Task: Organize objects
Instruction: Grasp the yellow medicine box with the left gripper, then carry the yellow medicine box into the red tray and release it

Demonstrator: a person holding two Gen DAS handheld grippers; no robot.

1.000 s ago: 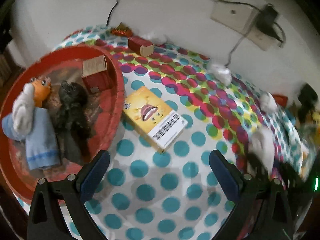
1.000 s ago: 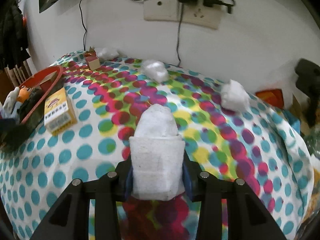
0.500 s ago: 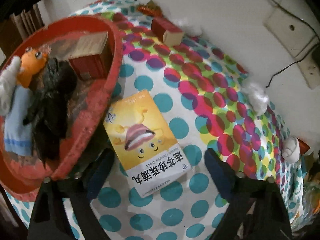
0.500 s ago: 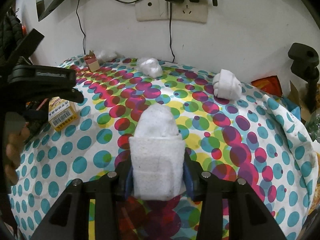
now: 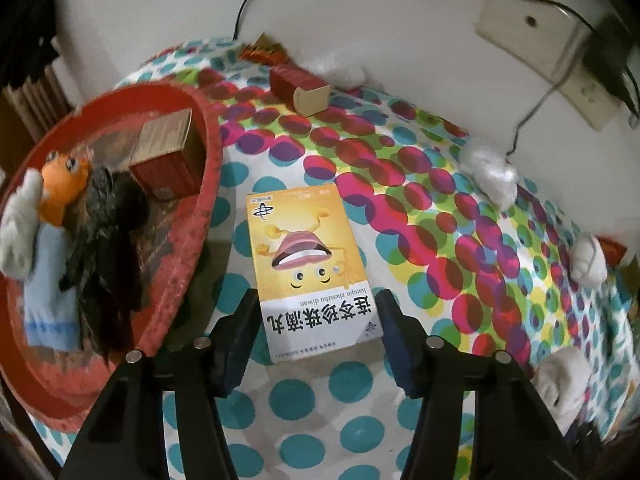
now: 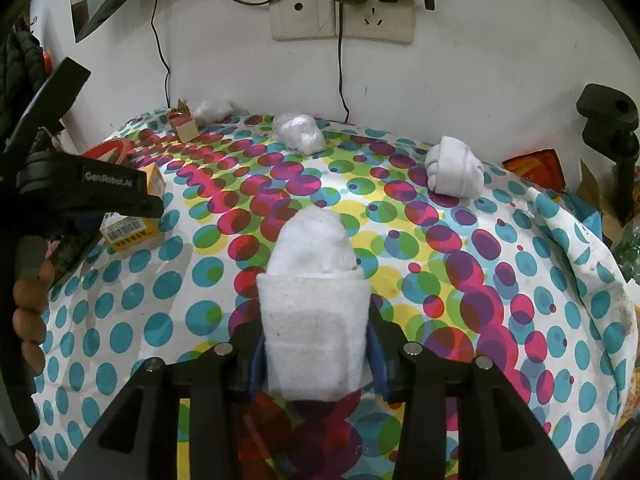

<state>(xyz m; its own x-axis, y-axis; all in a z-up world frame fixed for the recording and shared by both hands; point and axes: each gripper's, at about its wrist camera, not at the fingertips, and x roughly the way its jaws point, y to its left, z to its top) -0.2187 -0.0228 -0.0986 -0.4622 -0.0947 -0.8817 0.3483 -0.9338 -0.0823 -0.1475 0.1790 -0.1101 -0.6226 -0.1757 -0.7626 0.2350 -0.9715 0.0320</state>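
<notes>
left gripper (image 5: 316, 332): down over the dotted tablecloth (image 5: 400, 208), its jaws have just been closing, and the yellow medicine box (image 5: 308, 264) lies flat between them. the pads sit right at the box's two long sides, near its white printed end; i cannot tell whether they press it yet.
yellow medicine box: on the cloth, running straight away from the left gripper's fingers, just beside the rim of the red basin (image 5: 208, 184).
red basin: off to the left of the left gripper, holding a red carton (image 5: 168, 164), an orange-headed soft toy (image 5: 64, 188), a dark bundle (image 5: 104, 248) and a pale blue sock (image 5: 48, 288).
small red box (image 5: 300, 88): far ahead of the left gripper, near the wall, well apart from the yellow one.
right gripper (image 6: 316, 354): pinching a rolled white sock (image 6: 312, 300), blue pads pressed into both its sides; the roll stands up between the fingers.
second white sock roll (image 6: 454, 170): ahead and to the right of the right gripper, lying on the cloth.
crumpled white bundle (image 6: 300, 132): straight ahead of the right gripper, close to the wall.
person's hand (image 6: 28, 312): at the far left of the right gripper's view, wrapped around the other tool's handle.
wall socket (image 6: 344, 16): high on the wall beyond the right gripper, with plugs and cables in it.
</notes>
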